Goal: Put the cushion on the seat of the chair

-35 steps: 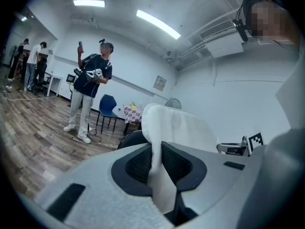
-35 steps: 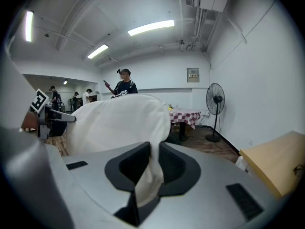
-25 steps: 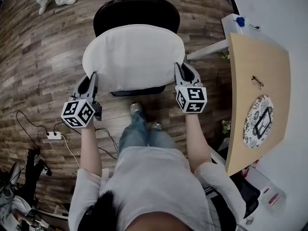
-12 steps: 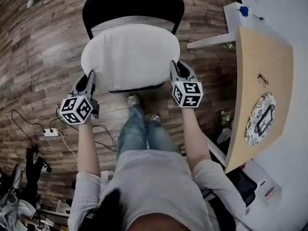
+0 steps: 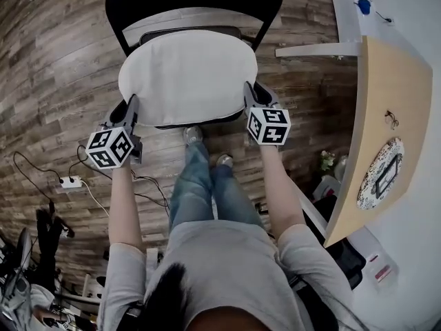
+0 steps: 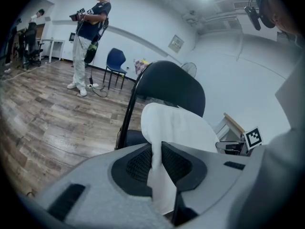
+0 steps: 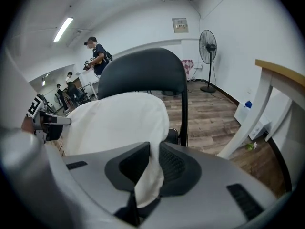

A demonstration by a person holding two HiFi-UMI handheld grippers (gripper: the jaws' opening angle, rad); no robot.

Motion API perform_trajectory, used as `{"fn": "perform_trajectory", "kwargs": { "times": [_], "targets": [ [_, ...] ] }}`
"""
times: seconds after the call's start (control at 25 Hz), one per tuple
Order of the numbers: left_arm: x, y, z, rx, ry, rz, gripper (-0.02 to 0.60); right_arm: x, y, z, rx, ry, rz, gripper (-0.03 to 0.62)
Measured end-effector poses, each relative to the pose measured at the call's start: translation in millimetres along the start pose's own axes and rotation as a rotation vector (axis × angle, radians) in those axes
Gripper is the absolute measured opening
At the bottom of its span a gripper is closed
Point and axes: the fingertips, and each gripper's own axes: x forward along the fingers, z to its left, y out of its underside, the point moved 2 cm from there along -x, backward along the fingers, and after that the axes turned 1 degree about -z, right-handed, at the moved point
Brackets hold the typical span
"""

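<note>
A white cushion point(image 5: 187, 74) hangs spread flat over the seat point(image 5: 200, 121) of a black chair point(image 5: 193, 2), covering nearly all of it. My left gripper point(image 5: 131, 107) is shut on the cushion's left edge point(image 6: 156, 168), and the fabric is pinched between its pads. My right gripper point(image 5: 251, 94) is shut on the right edge point(image 7: 148, 175) in the same way. The chair's black backrest point(image 6: 171, 87) rises behind the cushion point(image 7: 116, 120) in both gripper views. I cannot tell whether the cushion touches the seat.
A wooden table point(image 5: 389, 116) with a patterned round plate point(image 5: 382, 174) and glasses point(image 5: 392, 119) stands at the right. A power strip point(image 5: 69, 182) with cables lies on the wood floor at the left. A person point(image 6: 90, 35) stands farther back in the room, near a blue chair point(image 6: 116, 63).
Both grippers have come down with the cushion toward the chair's seat. The backrest now shows more fully above the cushion in the head view.
</note>
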Motion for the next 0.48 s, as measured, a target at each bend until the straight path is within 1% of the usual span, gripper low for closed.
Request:
{"fn": "perform_trajectory", "kwargs": {
  "times": [0.12,0.24,0.48],
  "targets": [
    [15,11,8,0.000,0.009,0.025,0.057,17,17,-8,0.033,0.004,0.033,0.057],
    [29,23,16,-0.007,0.009,0.049,0.057,31,32,-12,0.041,0.005,0.061,0.057],
    [59,47,30,0.000,-0.009,0.107,0.057,60,55,-23,0.020,0.010,0.114,0.057]
  ]
}}
